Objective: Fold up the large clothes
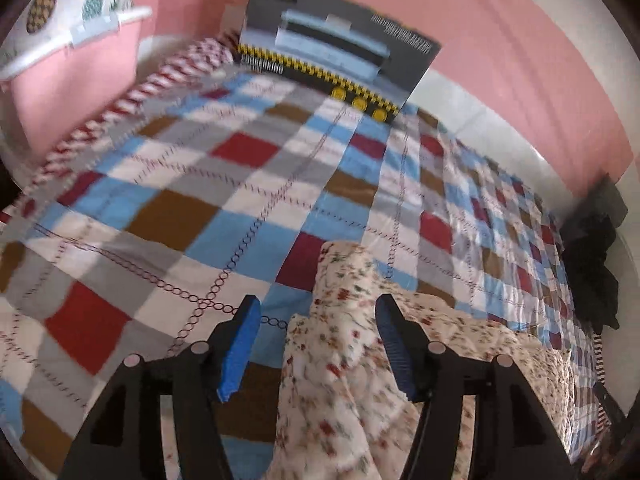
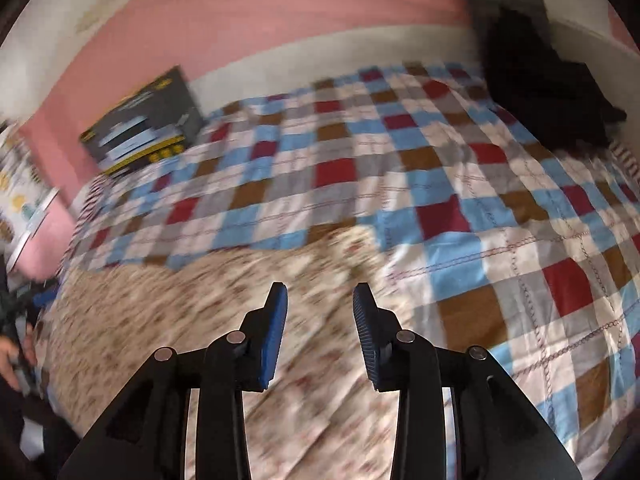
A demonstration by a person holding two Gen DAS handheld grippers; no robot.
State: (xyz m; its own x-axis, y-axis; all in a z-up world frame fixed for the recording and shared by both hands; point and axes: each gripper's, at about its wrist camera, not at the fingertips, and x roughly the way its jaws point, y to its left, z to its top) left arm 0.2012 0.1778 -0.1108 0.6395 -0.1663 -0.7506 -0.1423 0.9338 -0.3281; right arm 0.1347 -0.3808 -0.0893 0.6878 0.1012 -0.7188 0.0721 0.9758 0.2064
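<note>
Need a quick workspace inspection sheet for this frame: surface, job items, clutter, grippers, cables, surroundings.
Surface: bed under a checked quilt, lightly wrinkled.
Job's things: floral garment spread on the near side; a raised fold of it sits between the left gripper's pads.
Clutter: printed dark carton leaning on the wall; black clothes pile at the far corner.
Grippers: left gripper open; right gripper open, above the garment.
Cables: nothing seen.
Surroundings: pink wall; pineapple-print fabric to one side.
</note>
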